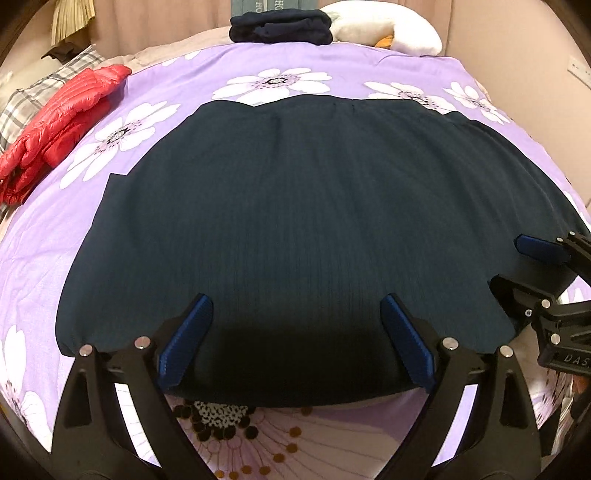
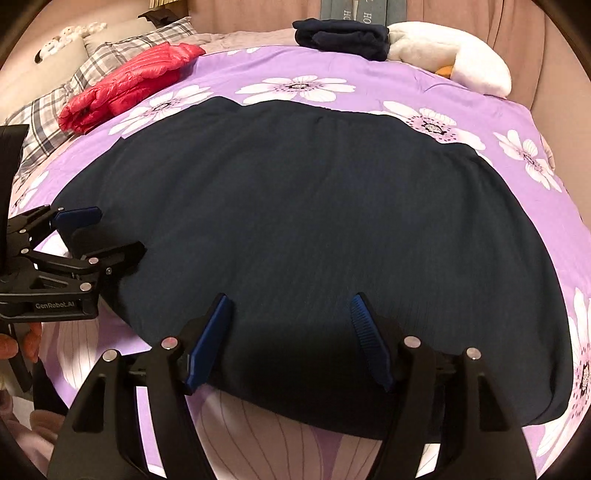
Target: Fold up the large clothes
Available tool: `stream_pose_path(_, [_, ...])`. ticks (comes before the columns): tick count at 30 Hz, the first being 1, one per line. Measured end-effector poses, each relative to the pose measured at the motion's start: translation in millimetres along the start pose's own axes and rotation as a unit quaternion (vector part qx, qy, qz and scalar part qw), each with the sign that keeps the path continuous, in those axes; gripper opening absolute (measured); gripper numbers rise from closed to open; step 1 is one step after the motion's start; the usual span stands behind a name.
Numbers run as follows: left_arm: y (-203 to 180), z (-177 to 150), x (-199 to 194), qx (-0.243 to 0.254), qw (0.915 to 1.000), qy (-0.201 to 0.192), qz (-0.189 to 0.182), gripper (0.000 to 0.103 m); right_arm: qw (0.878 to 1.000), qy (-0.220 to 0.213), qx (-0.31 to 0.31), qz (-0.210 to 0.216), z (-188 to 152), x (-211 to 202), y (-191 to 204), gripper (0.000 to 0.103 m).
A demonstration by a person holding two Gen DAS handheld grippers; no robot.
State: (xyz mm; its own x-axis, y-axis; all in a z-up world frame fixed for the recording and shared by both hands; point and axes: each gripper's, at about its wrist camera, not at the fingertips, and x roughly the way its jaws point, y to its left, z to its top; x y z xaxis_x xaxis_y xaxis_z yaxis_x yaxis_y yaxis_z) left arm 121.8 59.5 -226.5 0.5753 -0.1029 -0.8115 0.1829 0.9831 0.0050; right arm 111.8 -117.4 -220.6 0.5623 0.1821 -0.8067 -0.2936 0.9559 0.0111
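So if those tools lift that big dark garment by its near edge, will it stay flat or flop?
The dark garment lies limp and flat on the floral bedcover, so it would probably drape and sag. Its ribbed knit looks grippy rather than slippery. Being large, it may drag.

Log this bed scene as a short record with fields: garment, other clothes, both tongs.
garment: dark garment spread flat on the purple floral bedspread
other clothes: red puffer jacket at far left; folded dark pile at far edge
left tongs: open over the garment's near edge, nothing gripped
right tongs: open over the near edge, nothing gripped
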Motion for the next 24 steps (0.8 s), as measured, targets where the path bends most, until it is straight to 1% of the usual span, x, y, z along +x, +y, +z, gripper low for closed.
stream_pose_path(2, [-0.1,-1.0,-1.3,0.001,1.0,0.0,0.0,0.094,1.0,0.0,-0.003,-0.003,-1.1,-2.2,1.0,0.069])
stream_pose_path(5, [4.4,1.3,-9.9,-0.003,1.0,0.0,-0.004,0.094,1.0,0.003,0.006,0.009,0.8,-9.1,-4.2,0.069])
stream_pose_path(7, [10.7,4.1,-19.9,-0.009,0.9999,-0.009,0.0,0.094,1.0,-0.006,0.012,0.01,1.5,-19.9,-10.2,0.069])
stream_pose_path(10, [26.6,11.4,-30.1,-0.03,0.9992,-0.025,0.012,0.094,0.999,-0.032,0.017,-0.021,4.6,-33.9,-22.4,0.069])
stream_pose_path(12, [37.0,15.2,-29.5,-0.043,0.9984,-0.026,0.024,0.094,0.998,-0.038,0.025,-0.037,7.2,-37.1,-33.0,0.069])
stream_pose_path(14, [49.2,17.6,-23.1,-0.061,0.9975,-0.014,0.032,0.094,0.997,-0.035,0.042,-0.051,7.9,-35.0,-46.7,0.069])
stream_pose_path(17, [64.9,13.3,-10.0,-0.08,0.9961,0.006,0.038,0.094,0.996,-0.016,0.056,-0.069,2.1,-25.2,-61.6,0.069])
stream_pose_path(19, [69.3,9.2,-8.3,-0.085,0.9959,0.006,0.03,0.094,0.996,-0.009,0.059,-0.067,-3.8,-21.2,-67.1,0.069])
stream_pose_path(20, [69.2,8.0,-8.9,-0.083,0.9961,0.005,0.031,0.094,0.996,-0.01,0.058,-0.069,-6.4,-21.3,-69.3,0.071])
stream_pose_path(23, [72.0,5.5,-10.3,-0.082,0.9963,0.005,0.026,0.094,0.995,-0.009,0.05,-0.083,-10.7,-25.3,-76.7,0.076])
stream_pose_path(24, [73.7,4.0,-11.1,-0.084,0.9961,0.005,0.027,0.094,0.994,-0.008,0.052,-0.091,-12.1,-27.0,-81.3,0.076])
